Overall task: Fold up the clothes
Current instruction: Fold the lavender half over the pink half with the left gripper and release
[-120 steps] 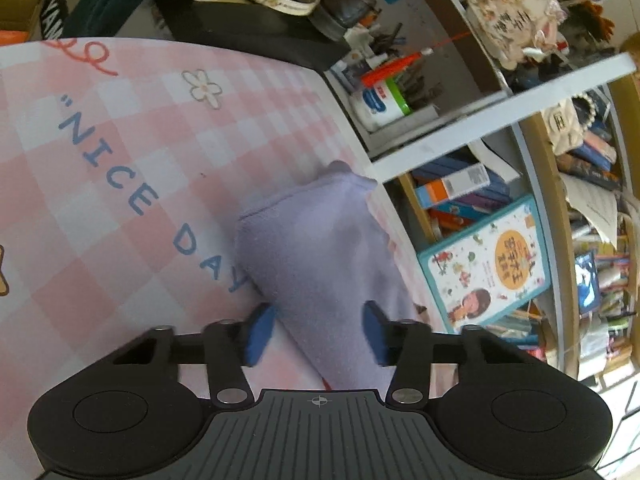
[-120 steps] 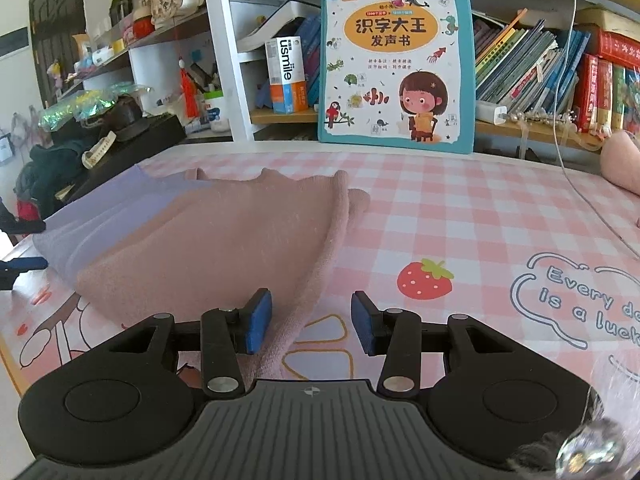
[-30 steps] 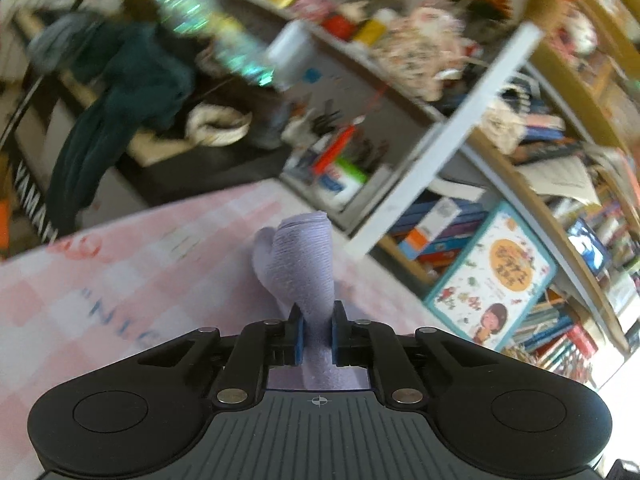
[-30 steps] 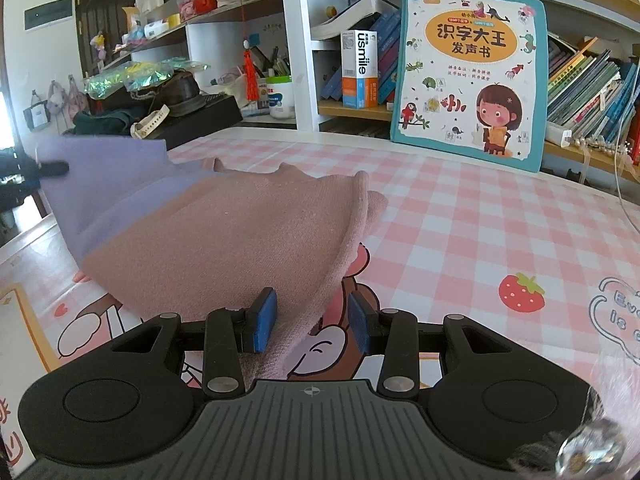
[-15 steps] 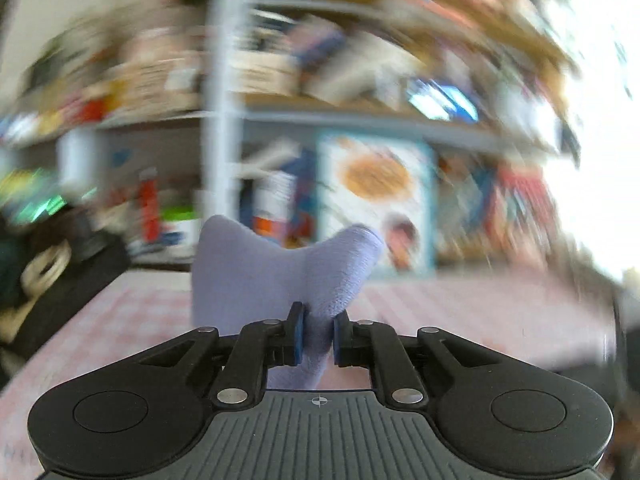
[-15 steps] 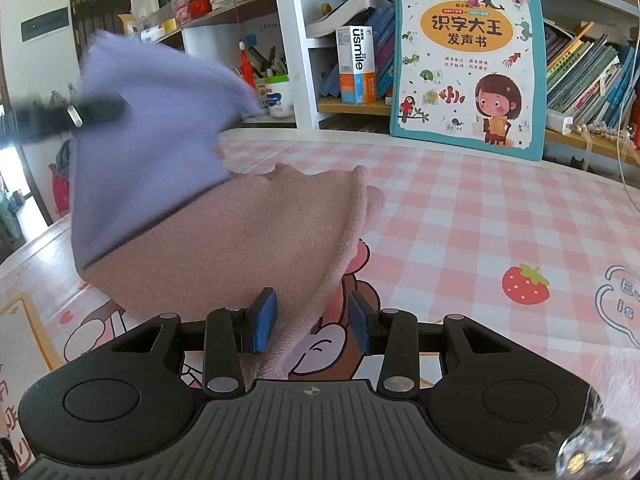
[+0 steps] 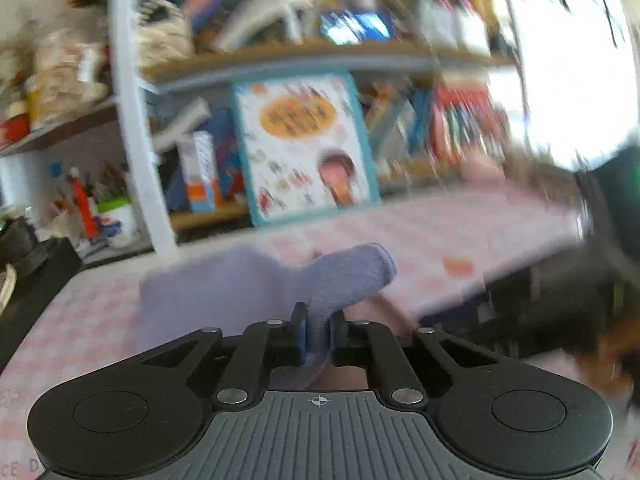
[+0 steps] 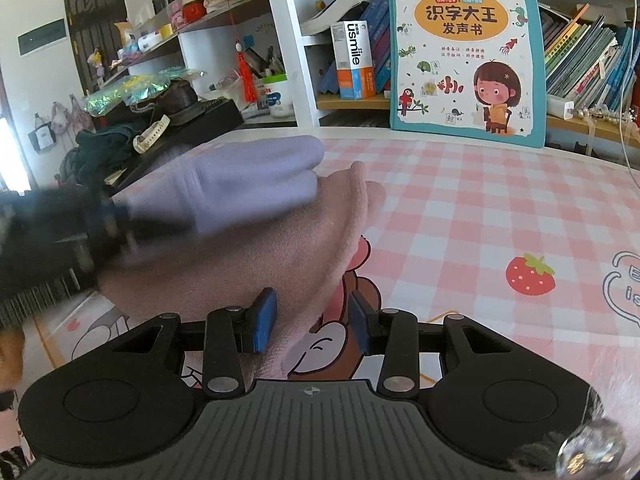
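Note:
A soft garment lies on the pink checked table: a lilac part (image 8: 240, 180) over a dusty pink part (image 8: 256, 256). My left gripper (image 7: 319, 336) is shut on a fold of the lilac cloth (image 7: 340, 280), which bulges out past its blue pads. In the right wrist view that left gripper (image 8: 108, 216) shows blurred at the left, carrying the lilac fold over the pink part. My right gripper (image 8: 312, 326) stands open, straddling the near corner of the pink cloth without pinching it.
A bookshelf runs along the table's far edge, with a teal picture book (image 8: 468, 52) leaning on it. A black box (image 8: 200, 120) with clutter stands off the table's left end. A strawberry print (image 8: 530, 274) marks the bare tablecloth to the right.
The left gripper shut on the lilac cloth, lifted it off the table, then swung right and down, laying the lilac part over the pink. The right gripper stayed open and hardly moved.

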Motion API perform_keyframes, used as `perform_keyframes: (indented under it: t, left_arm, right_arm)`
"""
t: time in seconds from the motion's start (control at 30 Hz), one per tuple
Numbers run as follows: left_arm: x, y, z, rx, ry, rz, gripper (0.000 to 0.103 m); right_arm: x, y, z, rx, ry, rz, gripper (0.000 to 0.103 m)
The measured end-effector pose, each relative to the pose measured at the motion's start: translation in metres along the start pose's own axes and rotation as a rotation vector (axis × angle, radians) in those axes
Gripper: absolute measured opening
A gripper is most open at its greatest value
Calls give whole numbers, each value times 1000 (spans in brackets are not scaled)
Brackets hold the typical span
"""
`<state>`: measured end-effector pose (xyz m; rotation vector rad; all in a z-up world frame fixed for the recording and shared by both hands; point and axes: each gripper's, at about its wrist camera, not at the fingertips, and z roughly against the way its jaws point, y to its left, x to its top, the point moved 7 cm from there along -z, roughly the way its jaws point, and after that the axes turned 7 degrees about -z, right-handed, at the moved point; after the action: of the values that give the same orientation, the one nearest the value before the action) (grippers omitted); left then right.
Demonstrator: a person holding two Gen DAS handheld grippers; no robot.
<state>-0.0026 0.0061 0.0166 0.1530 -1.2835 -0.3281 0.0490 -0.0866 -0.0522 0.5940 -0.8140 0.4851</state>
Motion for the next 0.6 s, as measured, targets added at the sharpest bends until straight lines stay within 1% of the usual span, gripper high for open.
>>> perform_keyframes:
  t: [0.07,0.1,0.17,0.23,0.27,0.33,0.47,0.6]
  left_arm:
    - [1,-3,1,-2,-11,-9,7]
    - [1,-9,5,-10,-18,-63,7]
    - [-9,-32,9,-71,19,-197,8]
    - [-31,-52,4,-101,108,-302,10]
    - [-38,-56,1,-95,126,-319,14]
    - [-48,-61,-4,-72,143,-329,15]
    - [-41,-53,-9,-75,151,-232,16]
    - [-30,-38,-10,-80,117,-86,15]
  right_arm:
    - [0,0,0,0,0,0,37]
    - [0,0,0,0,0,-1,37]
    - [0,-1,0,2,1,-4,37]
    - [0,-1,0,6,2,-9,37]
    - [0,-1,0,8,3,-11,37]
    - [1,-2,0,9,4,-11,37]
    - [0,-2,0,12,5,-17,37]
    - [1,-3,0,12,6,-20,38]
